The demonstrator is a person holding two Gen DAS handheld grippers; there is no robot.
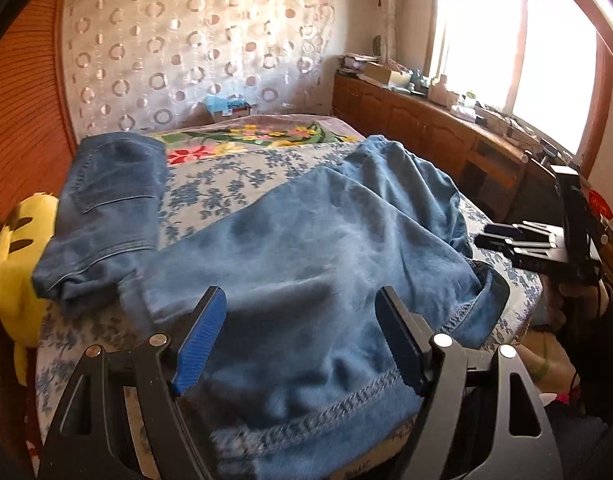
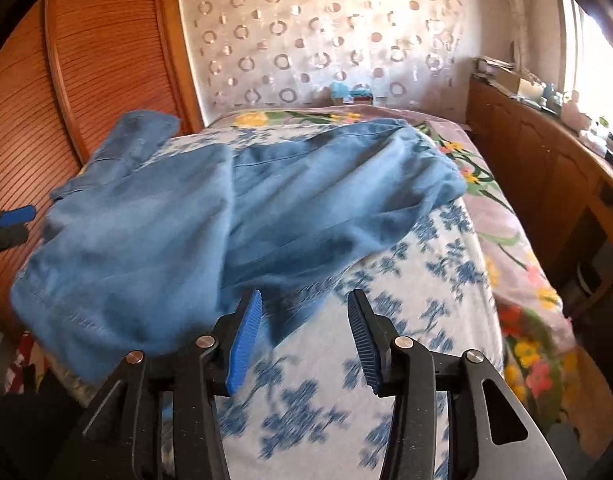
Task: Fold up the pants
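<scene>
Light blue pants (image 1: pixel 306 232) lie rumpled across the bed, hem and stitched seam nearest me in the left wrist view. My left gripper (image 1: pixel 302 296) stands open over that hem; the cloth lies under the wide-apart blue pads (image 1: pixel 198 340), which do not press on it. In the right wrist view the same pants (image 2: pixel 226 216) spread from left to the far right. My right gripper (image 2: pixel 306 296) is open above the bare sheet, its left pad (image 2: pixel 244 344) beside the pants' near edge. Each gripper shows in the other's view, the right gripper (image 1: pixel 502 240) and the left gripper (image 2: pixel 10 220).
A darker pair of folded jeans (image 1: pixel 110 200) lies at the bed's far left, beside a yellow plush toy (image 1: pixel 14 272). The bed (image 2: pixel 426 280) has a blue-flowered sheet over a colourful floral blanket. A cluttered wooden cabinet (image 1: pixel 426 120) runs along the right, a slatted wooden wardrobe (image 2: pixel 86 60) along the left.
</scene>
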